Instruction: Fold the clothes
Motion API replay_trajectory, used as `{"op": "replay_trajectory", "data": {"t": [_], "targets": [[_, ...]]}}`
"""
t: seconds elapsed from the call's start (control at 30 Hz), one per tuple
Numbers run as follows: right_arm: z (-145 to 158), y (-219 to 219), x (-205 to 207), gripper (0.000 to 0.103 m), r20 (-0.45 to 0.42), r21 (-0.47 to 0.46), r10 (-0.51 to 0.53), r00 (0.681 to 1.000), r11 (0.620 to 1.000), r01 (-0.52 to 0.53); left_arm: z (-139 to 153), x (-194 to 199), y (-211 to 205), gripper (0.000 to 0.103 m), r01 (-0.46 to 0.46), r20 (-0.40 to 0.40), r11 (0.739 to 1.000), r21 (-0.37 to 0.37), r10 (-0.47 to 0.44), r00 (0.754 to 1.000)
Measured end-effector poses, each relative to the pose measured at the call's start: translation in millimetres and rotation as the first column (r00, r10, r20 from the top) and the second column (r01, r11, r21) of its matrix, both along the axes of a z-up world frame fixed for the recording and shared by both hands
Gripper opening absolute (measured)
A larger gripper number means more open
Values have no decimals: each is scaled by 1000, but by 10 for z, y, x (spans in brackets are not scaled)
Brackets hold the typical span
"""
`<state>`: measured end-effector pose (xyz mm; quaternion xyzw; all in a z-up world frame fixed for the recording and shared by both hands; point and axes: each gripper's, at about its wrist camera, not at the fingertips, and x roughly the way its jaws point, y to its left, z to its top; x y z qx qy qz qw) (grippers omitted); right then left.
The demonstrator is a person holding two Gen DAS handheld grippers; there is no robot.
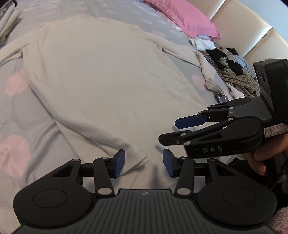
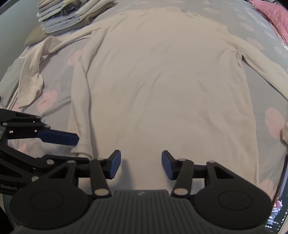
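Observation:
A cream long-sleeved top lies spread flat on the bed, collar away from me, both sleeves out to the sides; it also shows in the left wrist view. My left gripper is open and empty just above the hem's near left corner. My right gripper is open and empty over the hem near its middle. Each gripper shows in the other's view: the right one at the right, the left one at the left.
The grey bedsheet with pink blotches lies under the top. A stack of folded clothes sits at the far left. A heap of unfolded clothes and a pink pillow lie by the cream headboard.

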<state>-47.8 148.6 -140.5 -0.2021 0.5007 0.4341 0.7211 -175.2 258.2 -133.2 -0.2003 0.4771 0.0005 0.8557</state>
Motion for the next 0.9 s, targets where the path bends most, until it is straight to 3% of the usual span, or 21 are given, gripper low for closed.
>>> {"op": "replay_trajectory", "data": {"t": [0.03,0.1,0.13,0.23,0.3,0.5,0.6,0.7,0.77,0.9], "targets": [[27,-6,-6,46,0,14,1,1000,1000,-1,30,-8,-9,44,7,3,1000,13,-7,1000],[88,-16,-26,27,-3,47,12,1000,999,-12,77,-10,-60,43,38,0,998,52,-38,999],[119,-4,-44,24,-11,69,26,1000,997,-25,82,-5,-81,43,48,-22,995,84,-46,999],[189,51,-114,23,-49,125,70,996,990,-64,52,-27,-89,42,46,-93,984,169,-31,995],[183,96,-163,23,-73,140,95,993,987,-85,16,-54,-45,42,39,-119,983,178,-18,993],[46,215,-268,25,-131,148,139,982,982,-120,-12,-102,27,41,17,-132,987,157,4,991],[-50,245,-224,13,-121,117,114,986,988,-100,17,-118,42,41,12,-102,990,143,3,995],[-163,216,-84,12,-150,87,60,987,995,-47,38,-119,91,41,-16,-69,994,112,24,997],[-220,171,-5,12,-197,87,25,980,996,-8,21,-111,164,34,-62,-62,996,59,66,996],[-214,160,-9,12,-208,81,21,978,997,-4,-94,-90,353,32,-186,-88,980,-71,179,980]]}}
